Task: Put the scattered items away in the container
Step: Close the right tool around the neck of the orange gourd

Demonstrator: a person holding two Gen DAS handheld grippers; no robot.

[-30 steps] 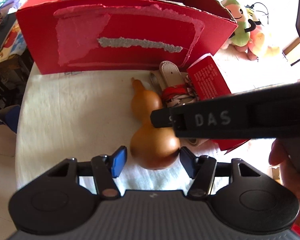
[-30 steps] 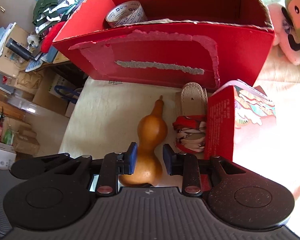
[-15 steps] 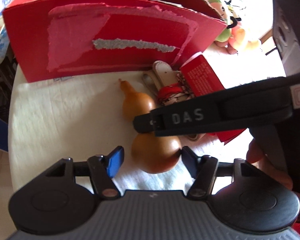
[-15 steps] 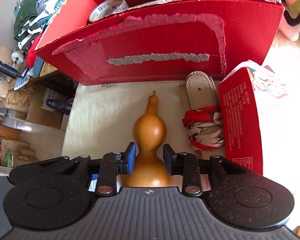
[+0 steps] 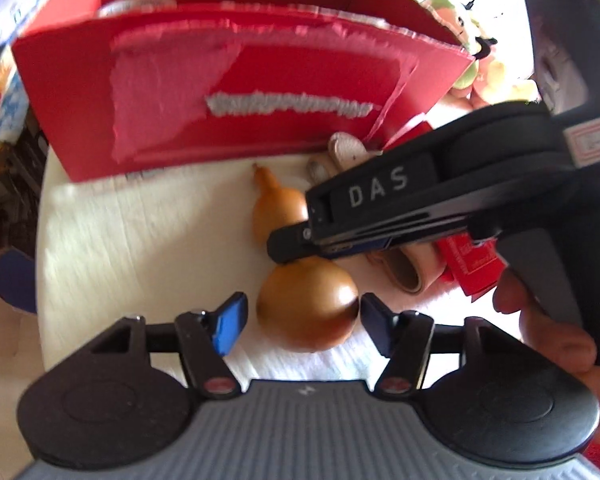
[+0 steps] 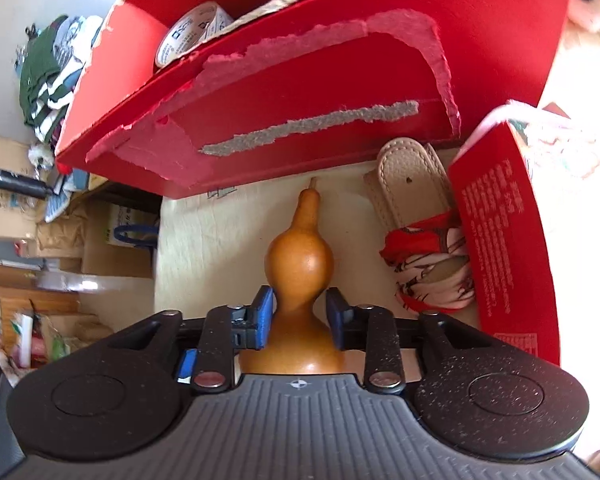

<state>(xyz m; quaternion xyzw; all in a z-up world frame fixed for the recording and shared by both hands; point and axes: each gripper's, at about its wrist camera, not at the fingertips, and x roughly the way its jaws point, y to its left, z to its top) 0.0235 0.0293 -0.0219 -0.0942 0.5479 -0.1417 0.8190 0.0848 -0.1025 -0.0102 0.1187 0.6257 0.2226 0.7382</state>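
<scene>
Cream table point(image 6: 220, 240): one red box point(image 6: 340, 80), one gourd point(image 6: 300, 256). Right gripper point(image 6: 300, 312) clamped at gourd's waist; left gripper point(image 5: 300, 316) spread around its base.

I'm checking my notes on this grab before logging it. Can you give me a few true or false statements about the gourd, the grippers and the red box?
1. The right gripper is clamped on the waist of the gourd. True.
2. The left gripper is shut on the gourd. False: it is open, its fingers either side of the gourd's big bulb.
3. A tape roll lies in the red box. True.
4. The sandal lies left of the gourd in the right wrist view. False: it lies to the right.
</scene>
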